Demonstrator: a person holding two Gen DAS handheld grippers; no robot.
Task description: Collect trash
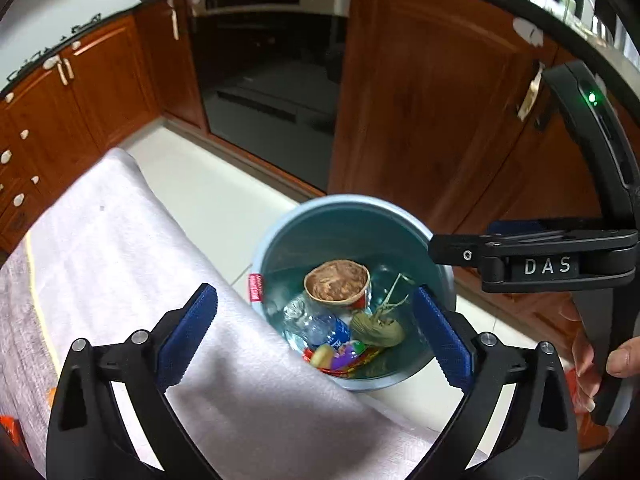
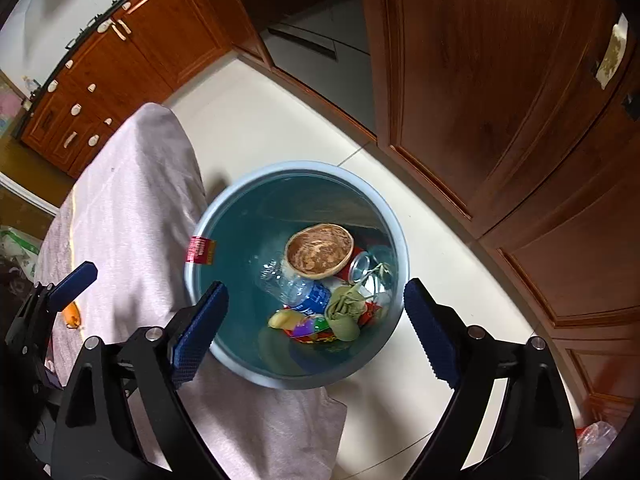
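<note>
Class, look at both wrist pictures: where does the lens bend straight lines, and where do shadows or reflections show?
Left wrist view: the cabinet doors bow around a dark circular border, the black oven door gives a dim reflection, and a soft shadow lies across the grey cloth. Right wrist view: the same curving at the edges, and the bin is shaded inside.

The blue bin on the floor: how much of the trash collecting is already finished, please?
Done: the blue bin already holds a paper cup, a plastic bottle, a red can, a green leaf wad and bright wrappers. In hand: nothing; the left gripper and the right gripper are both open and empty above it. Left: a small orange item lies on the grey cloth.
</note>
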